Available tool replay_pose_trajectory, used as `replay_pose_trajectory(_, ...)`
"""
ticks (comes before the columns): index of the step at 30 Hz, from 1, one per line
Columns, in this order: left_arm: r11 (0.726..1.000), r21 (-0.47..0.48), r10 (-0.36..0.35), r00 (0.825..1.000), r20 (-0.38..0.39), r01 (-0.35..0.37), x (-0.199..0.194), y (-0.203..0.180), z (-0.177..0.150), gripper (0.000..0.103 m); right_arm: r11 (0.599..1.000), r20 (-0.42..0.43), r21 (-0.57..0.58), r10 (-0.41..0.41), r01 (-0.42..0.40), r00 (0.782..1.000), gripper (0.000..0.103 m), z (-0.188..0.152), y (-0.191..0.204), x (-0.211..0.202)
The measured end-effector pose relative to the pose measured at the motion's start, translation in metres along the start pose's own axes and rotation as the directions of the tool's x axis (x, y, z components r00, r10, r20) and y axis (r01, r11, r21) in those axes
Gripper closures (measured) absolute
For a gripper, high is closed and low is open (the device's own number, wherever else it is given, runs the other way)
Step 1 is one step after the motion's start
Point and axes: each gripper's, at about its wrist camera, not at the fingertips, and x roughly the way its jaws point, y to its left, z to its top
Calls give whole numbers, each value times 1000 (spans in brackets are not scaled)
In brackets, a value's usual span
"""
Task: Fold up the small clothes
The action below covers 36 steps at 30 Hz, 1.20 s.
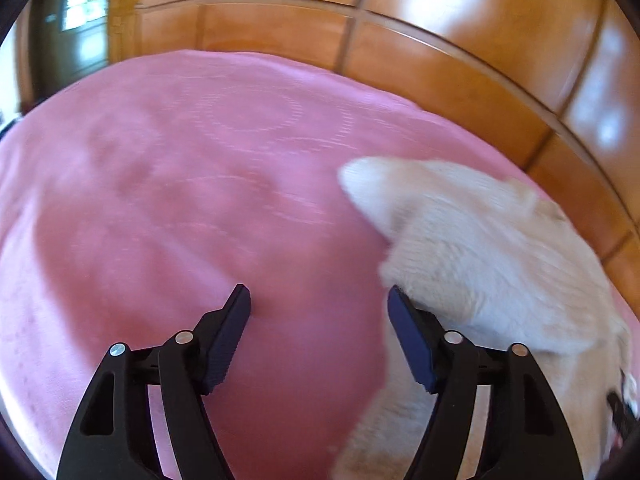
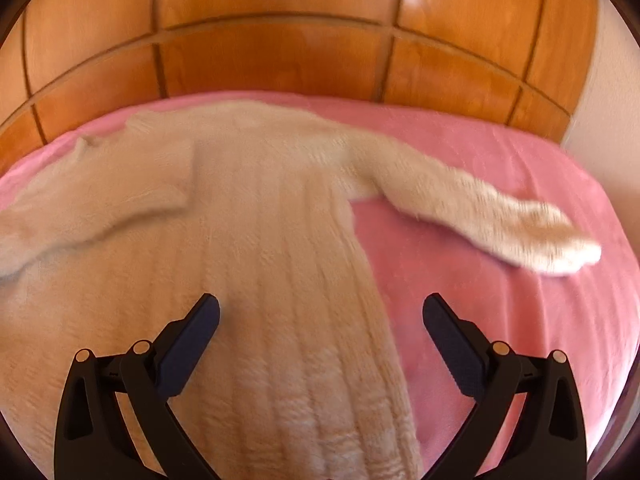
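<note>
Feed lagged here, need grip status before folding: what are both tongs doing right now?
Left tongs: open, holding nothing, over the pink bedspread beside the cream sweater.
Right tongs: open, holding nothing, over the sweater's right edge.

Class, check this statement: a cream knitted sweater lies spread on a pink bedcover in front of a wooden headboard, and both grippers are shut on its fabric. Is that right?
Not quite. Both the left gripper and the right gripper are open, gripping nothing, as each wrist view shows. The cream knitted sweater does lie on the pink bedcover before the wooden headboard.
</note>
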Motion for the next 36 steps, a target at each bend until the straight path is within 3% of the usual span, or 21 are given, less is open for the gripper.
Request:
replay_pose_trajectory(2,998,42,-39,999,-9,40,-1,-9,0,25,999,31,9,44,-44,999,2,11,5,-4)
replay_pose_trajectory(6,994,110,22,999,-45,-17,10,-25,-4,19,971,28,52,234,-235,972,2,43,21,6)
replay_pose_trajectory(9,988,145,59,998,-35,-53,12,-32,-7,17,940,-27,112,326,-321,945,7,58,32,29)
replay_pose_trajectory(10,988,147,60,998,-37,-54,14,-32,-7,17,936,-48,140,333,-323,942,26,61,33,37)
replay_pose_trajectory(12,989,142,57,997,-42,-51,19,-31,-6,16,923,-94,181,361,-340,928,51,63,39,51)
replay_pose_trajectory(14,989,139,56,998,-43,-49,20,-31,-6,15,907,-113,209,393,-365,912,57,61,46,60)
replay_pose_trajectory(15,989,140,56,998,-42,-50,20,-31,-6,14,906,-105,197,399,-375,911,71,61,50,61)
replay_pose_trajectory(16,989,140,55,998,-43,-48,20,-30,-6,13,907,-97,158,409,-391,908,96,62,57,60)
replay_pose_trajectory(17,989,140,51,998,-44,-45,20,-29,-6,13,912,-82,113,405,-395,911,96,65,63,57)
replay_pose_trajectory(20,990,137,43,998,-48,-37,22,-29,-5,12,968,44,-26,251,-250,967,97,75,75,40)
replay_pose_trajectory(22,990,137,42,998,-48,-35,22,-29,-4,11,984,98,-54,172,-167,980,97,78,77,38)
replay_pose_trajectory(24,990,138,44,998,-49,-37,22,-30,-4,11,986,89,-55,159,-155,983,97,74,77,50)
replay_pose_trajectory(27,990,134,40,998,-53,-33,23,-30,-3,11,979,3,-15,204,-204,979,95,64,72,76)
replay_pose_trajectory(33,997,79,31,997,-66,-26,19,-30,14,11,984,13,-41,176,-175,984,93,61,76,74)
replay_pose_trajectory(36,993,111,48,999,-2,-47,13,-38,26,11,985,19,-48,166,-164,986,93,60,80,74)
